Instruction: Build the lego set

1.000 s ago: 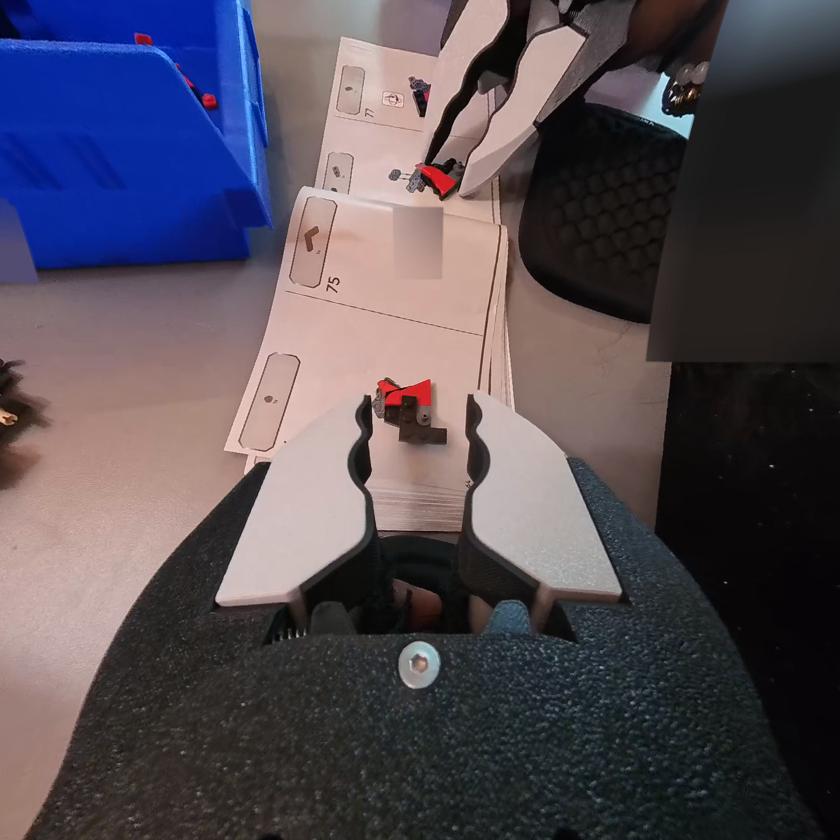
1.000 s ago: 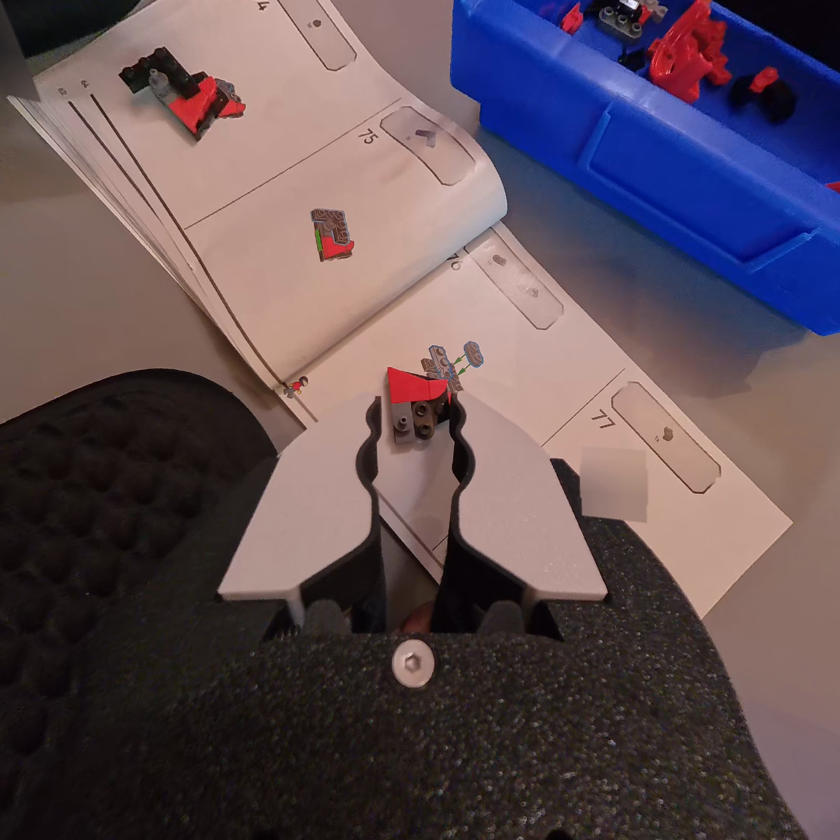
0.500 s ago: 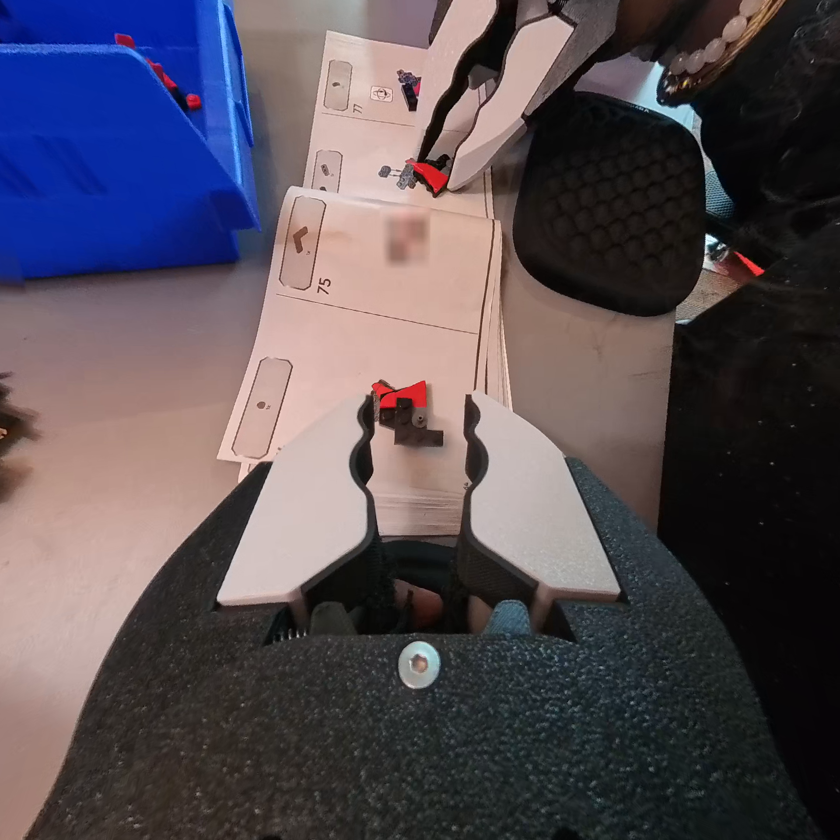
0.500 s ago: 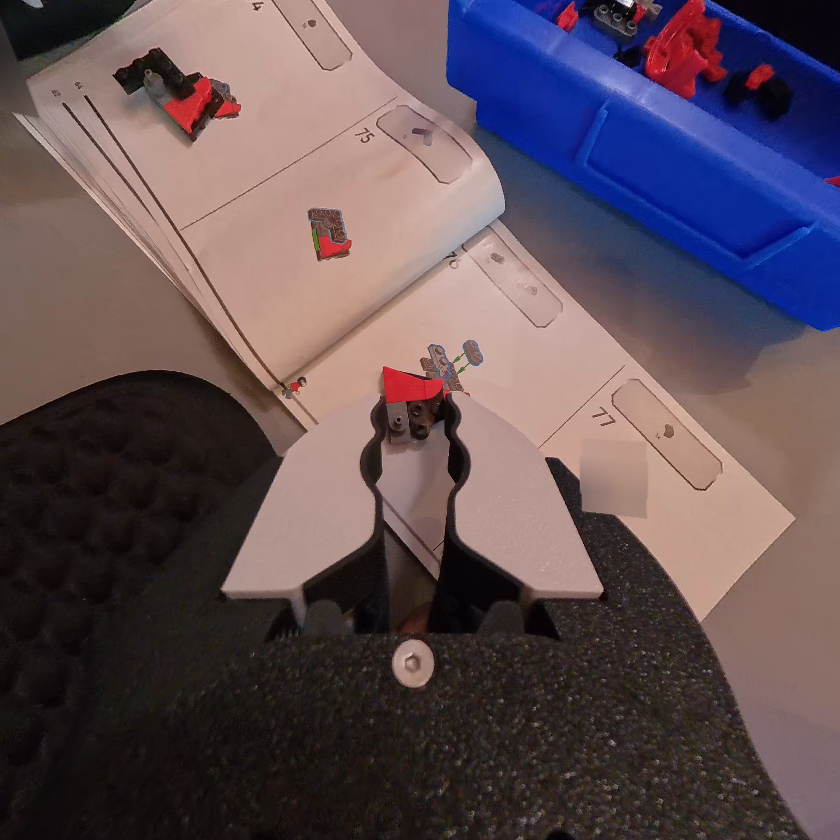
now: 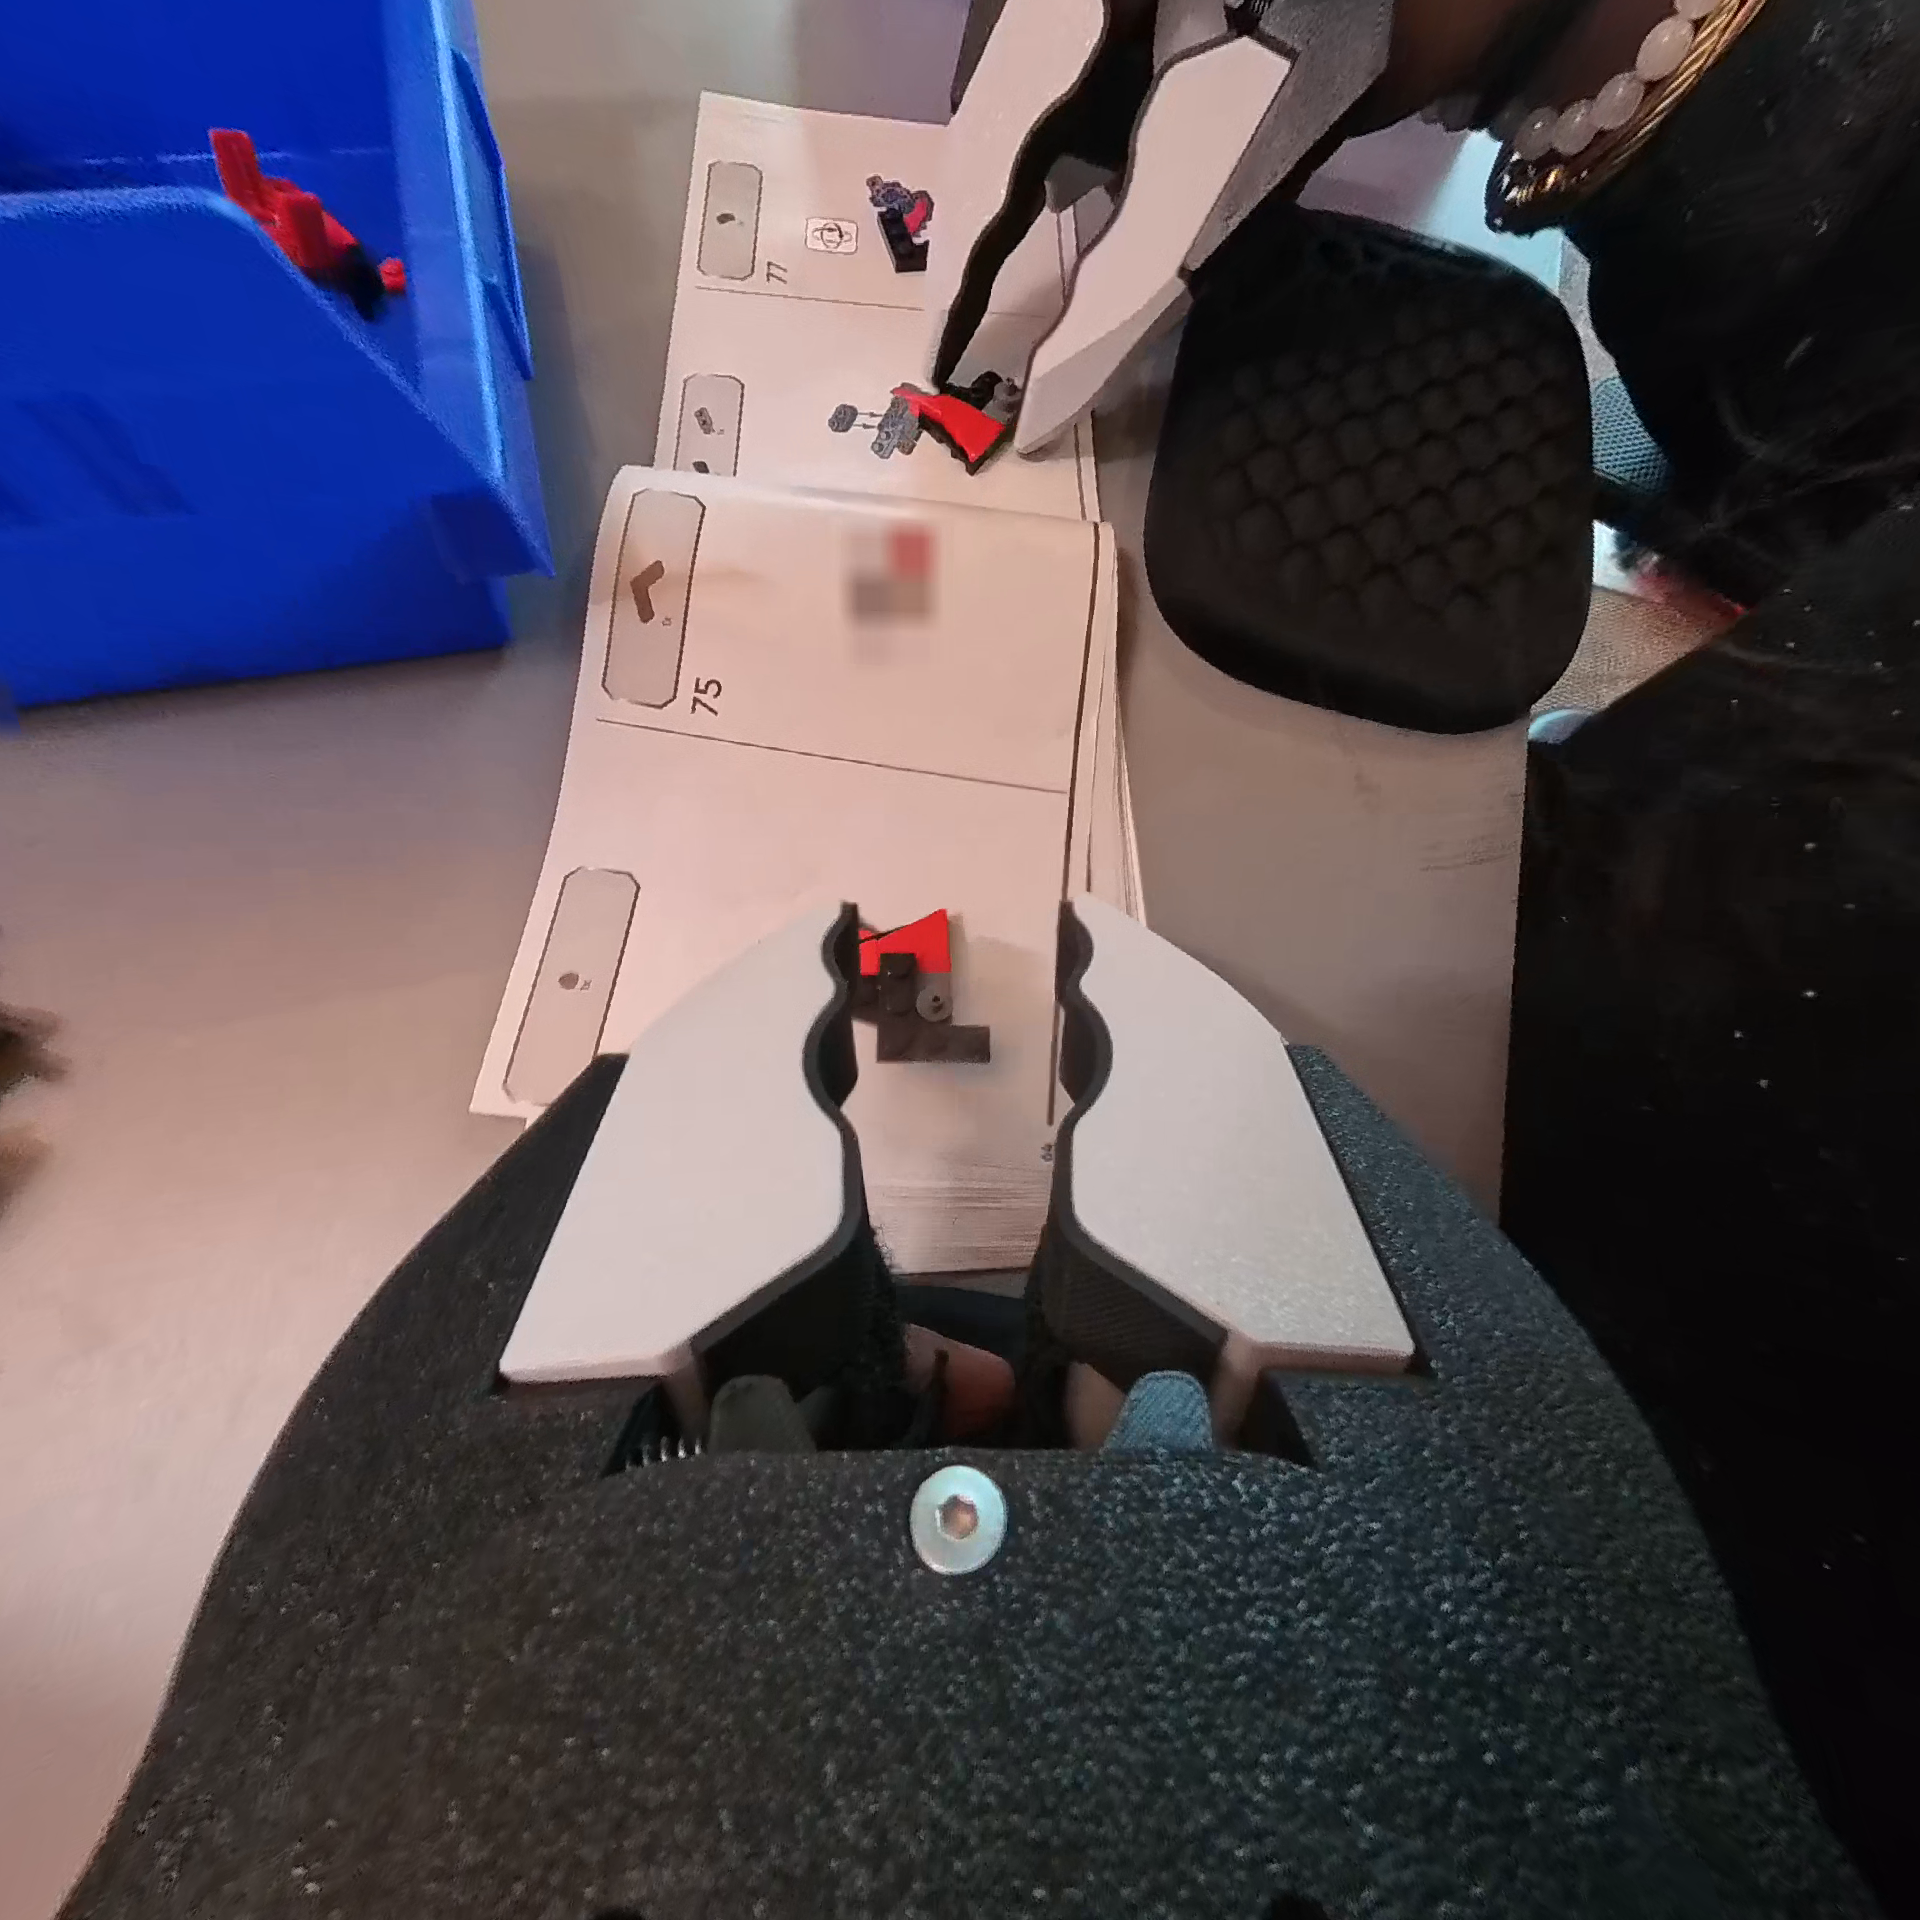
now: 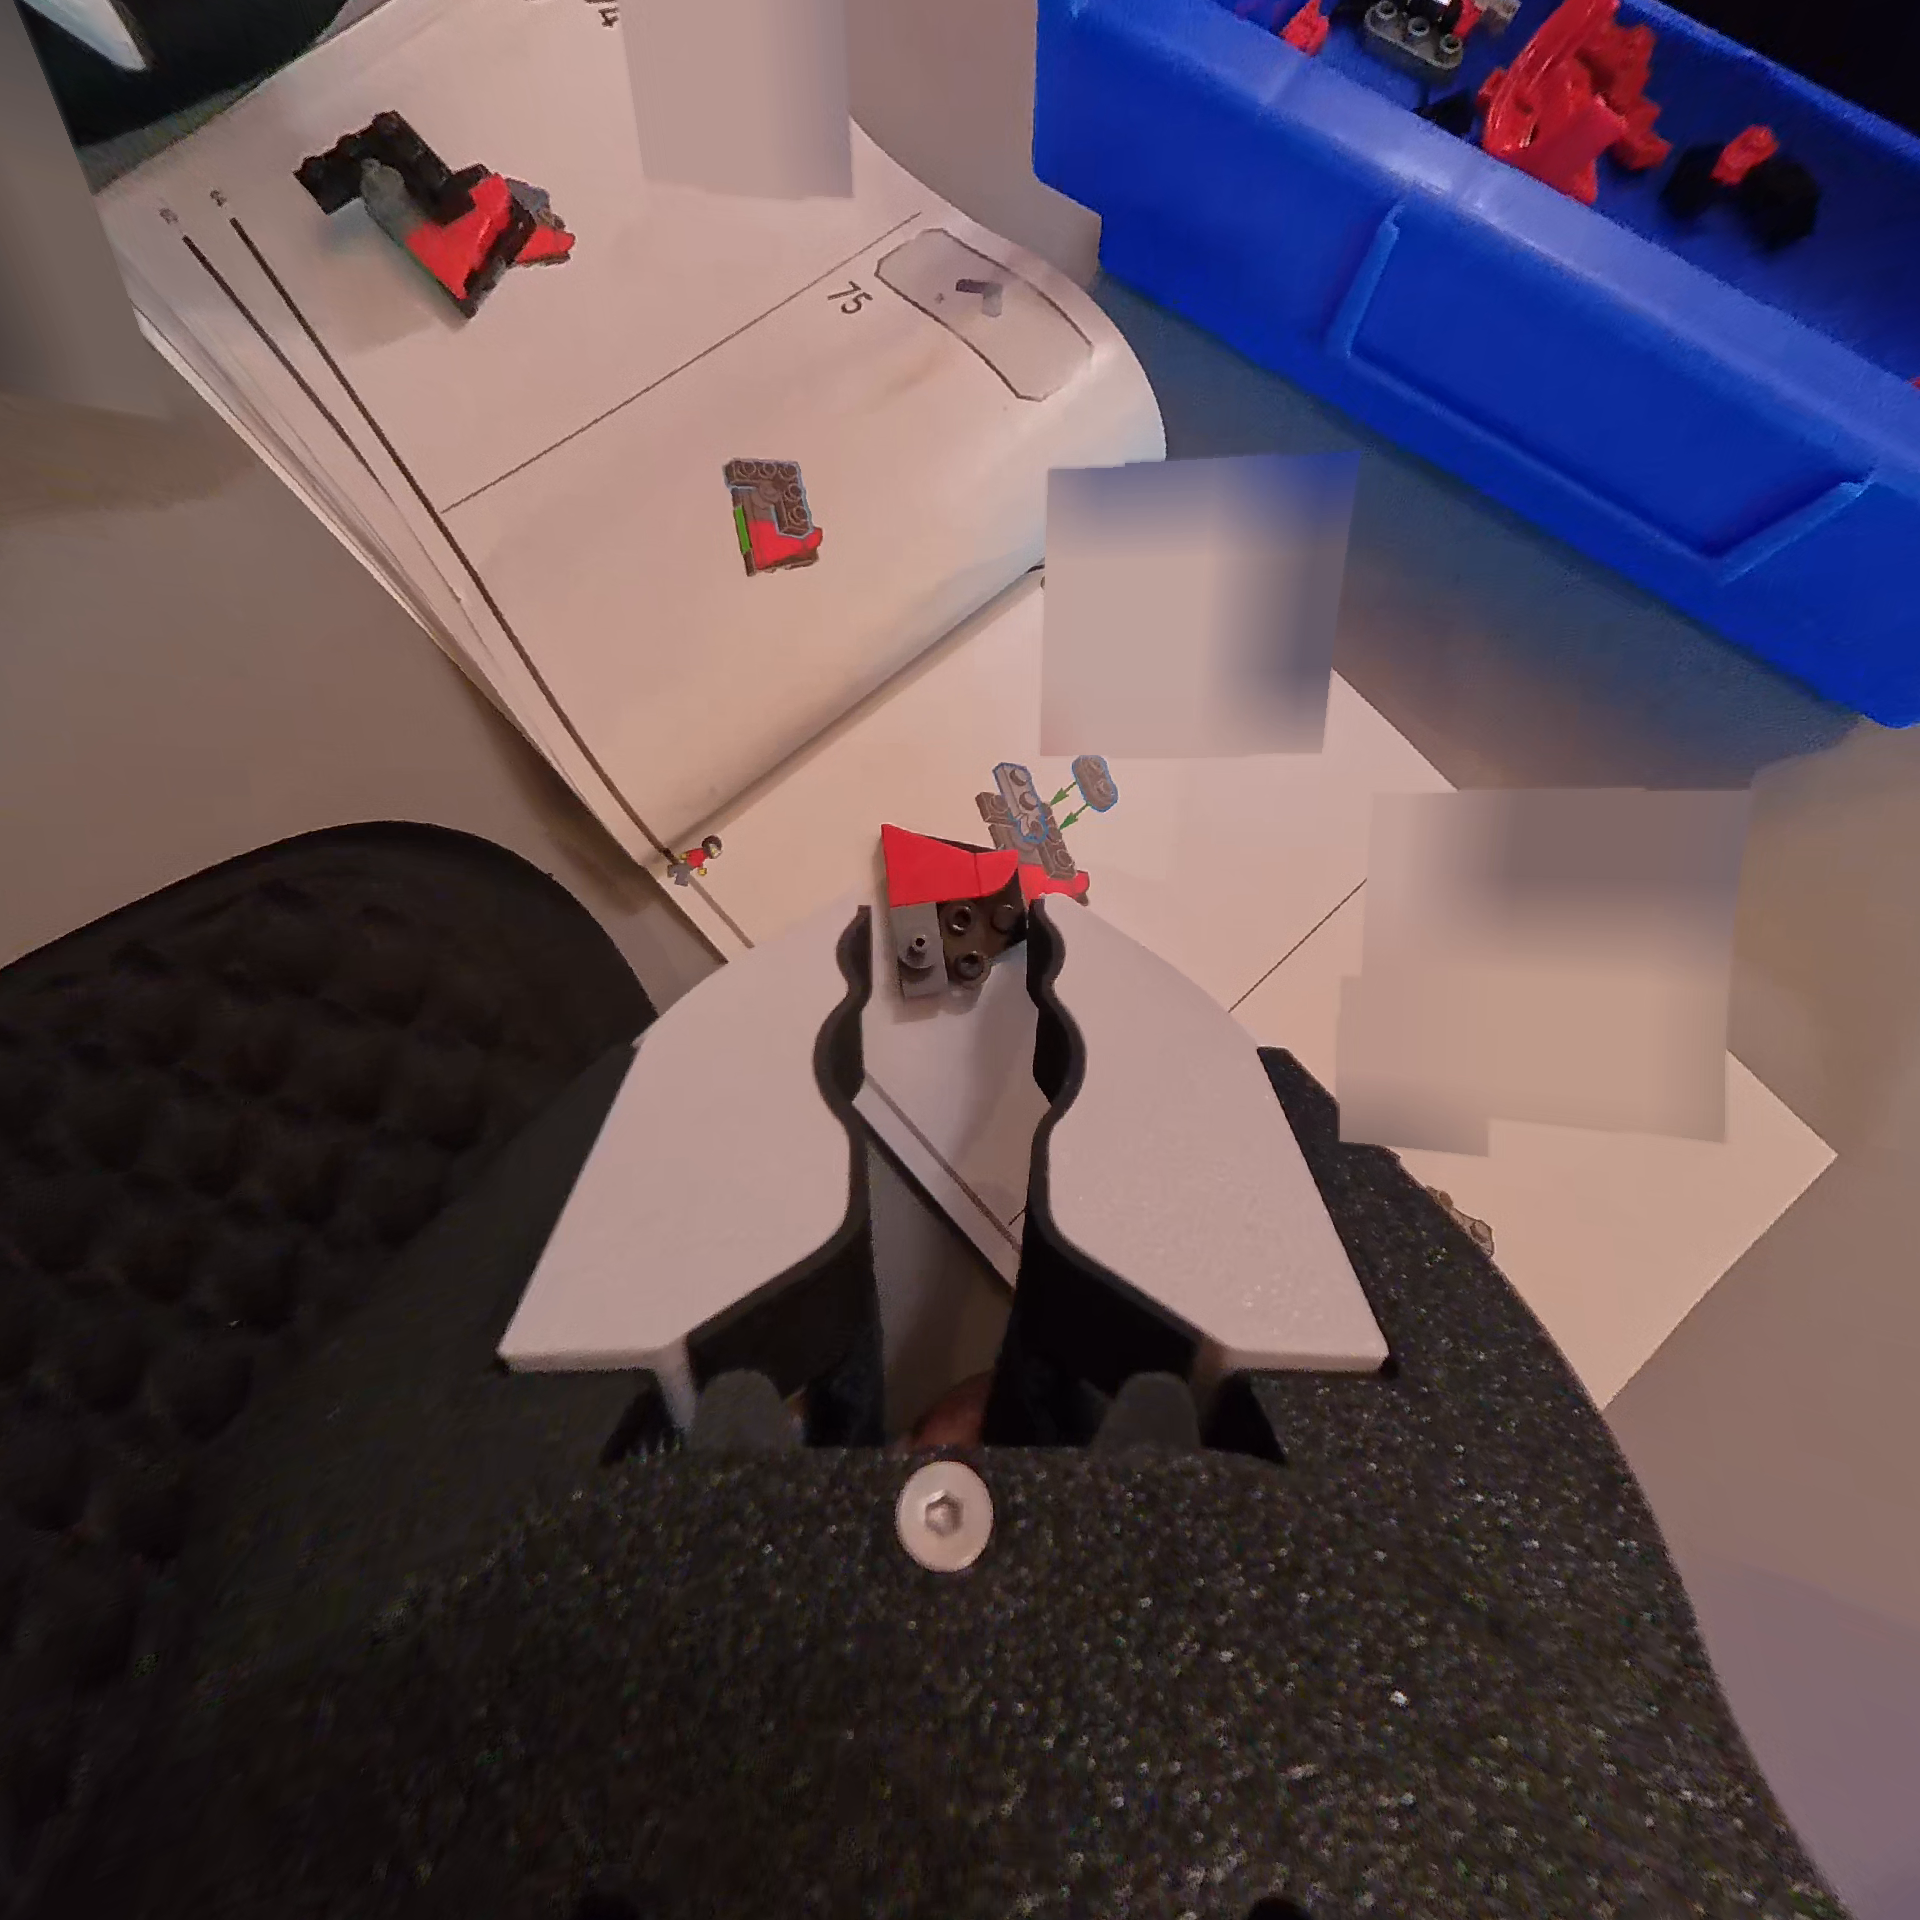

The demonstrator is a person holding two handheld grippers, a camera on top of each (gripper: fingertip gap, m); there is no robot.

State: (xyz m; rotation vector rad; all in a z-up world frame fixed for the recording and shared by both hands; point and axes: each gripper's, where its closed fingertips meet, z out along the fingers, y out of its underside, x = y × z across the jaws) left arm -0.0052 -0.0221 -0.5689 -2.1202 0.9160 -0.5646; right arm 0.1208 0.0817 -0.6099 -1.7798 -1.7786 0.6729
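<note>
A small red, black and grey lego assembly (image 5: 914, 987) lies on the open instruction booklet (image 5: 831, 707). It sits between the fingers of my open left gripper (image 5: 956, 920), close to the left finger. A second red and dark grey assembly (image 6: 951, 914) lies on the booklet's lower page (image 6: 1143, 987). My right gripper (image 6: 948, 914) straddles it with its jaws part open; its right finger touches the piece and a gap shows on the left. In the left wrist view the right gripper (image 5: 987, 416) stands tilted over that assembly (image 5: 951, 421). The first assembly also shows in the right wrist view (image 6: 436, 208).
A blue bin (image 6: 1507, 343) with several red and black lego parts stands beyond the booklet; it is at the far left in the left wrist view (image 5: 260, 416). A black textured pad (image 5: 1371, 468) lies beside the booklet near the table edge. A person's dark sleeve with a bead bracelet (image 5: 1600, 114) is behind it. There is about 15 cm between the tips of the two grippers.
The left gripper has shifted slightly, so its assembly now sits close to the left finger. The right gripper stays over its assembly, with its jaws a little wider than half a second ago.
</note>
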